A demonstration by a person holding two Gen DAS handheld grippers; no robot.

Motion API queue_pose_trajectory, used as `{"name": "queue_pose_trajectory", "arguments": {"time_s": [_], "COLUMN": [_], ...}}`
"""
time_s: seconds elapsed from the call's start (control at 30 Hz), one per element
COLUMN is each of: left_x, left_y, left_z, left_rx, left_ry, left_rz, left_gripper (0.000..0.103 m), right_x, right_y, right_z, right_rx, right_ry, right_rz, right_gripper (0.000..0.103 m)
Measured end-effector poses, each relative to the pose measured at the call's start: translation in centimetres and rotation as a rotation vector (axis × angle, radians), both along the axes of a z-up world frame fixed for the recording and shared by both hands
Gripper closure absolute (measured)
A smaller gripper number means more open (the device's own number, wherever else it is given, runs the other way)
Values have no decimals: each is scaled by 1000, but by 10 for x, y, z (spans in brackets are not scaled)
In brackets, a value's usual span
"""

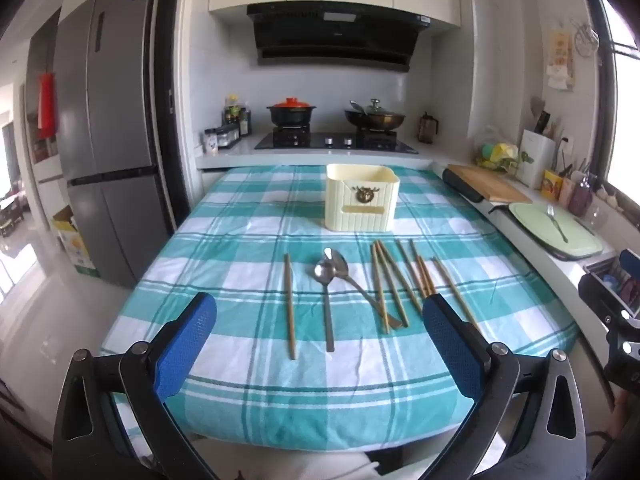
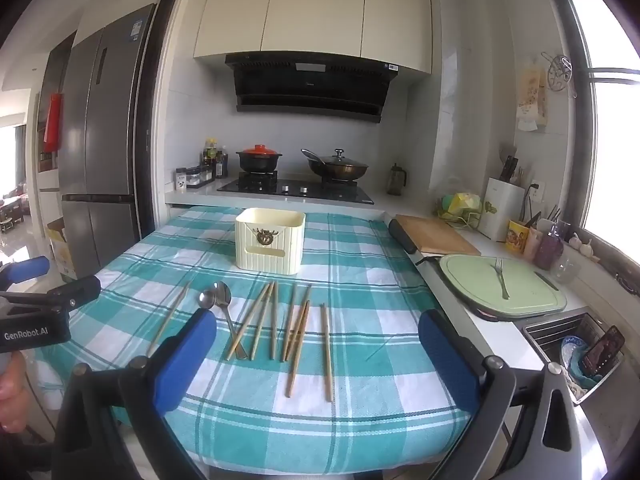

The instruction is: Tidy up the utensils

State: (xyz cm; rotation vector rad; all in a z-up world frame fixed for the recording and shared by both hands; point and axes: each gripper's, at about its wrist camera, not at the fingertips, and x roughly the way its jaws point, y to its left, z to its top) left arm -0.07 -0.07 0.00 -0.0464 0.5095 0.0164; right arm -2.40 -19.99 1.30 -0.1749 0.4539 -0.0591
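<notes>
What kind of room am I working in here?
A home kitchen, most likely: a gas hob with pots under a range hood, a tall fridge, and a sink beside the table.

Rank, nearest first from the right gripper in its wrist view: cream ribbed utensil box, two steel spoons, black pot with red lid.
1. Two steel spoons, on the cloth, left of centre.
2. Cream ribbed utensil box, farther back on the table.
3. Black pot with red lid, on the stove behind.

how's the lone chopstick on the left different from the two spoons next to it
The lone chopstick is a thin, tan, wood-coloured stick, uniform along its length; the two spoons are shiny grey metal with broad bowls. It lies alone and straight; they overlap at the bowls with handles splayed apart. All lie flat on the checked tablecloth.
</notes>
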Motion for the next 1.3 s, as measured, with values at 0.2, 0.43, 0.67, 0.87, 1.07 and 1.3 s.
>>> {"name": "queue_pose_trajectory", "arguments": {"time_s": [0.2, 0.43, 0.67, 0.87, 1.07, 1.3], "left_x": [-2, 1, -2, -4, -3, -3], "left_y": [2, -1, -2, -5, -4, -5], "left_z": [0, 0, -4, -2, -1, 0], "left_rx": [0, 13, 17, 17, 22, 23], "left_ry": [10, 12, 4, 3, 4, 4], "left_rz": [-3, 1, -1, -2, -6, -5], "left_gripper": [0, 0, 0, 0, 0, 0], "right_x": [-1, -3, -1, -1, -1, -2], "right_y": [-1, -6, 1, 4, 1, 0], "right_z": [0, 0, 2, 1, 1, 1], "right_rx": [-2, 3, 2, 6, 10, 12], "right_ry": [-4, -5, -9, -9, -12, -14], "right_rz": [-5, -1, -2, -4, -3, -2], "right_gripper": [0, 0, 0, 0, 0, 0]}}
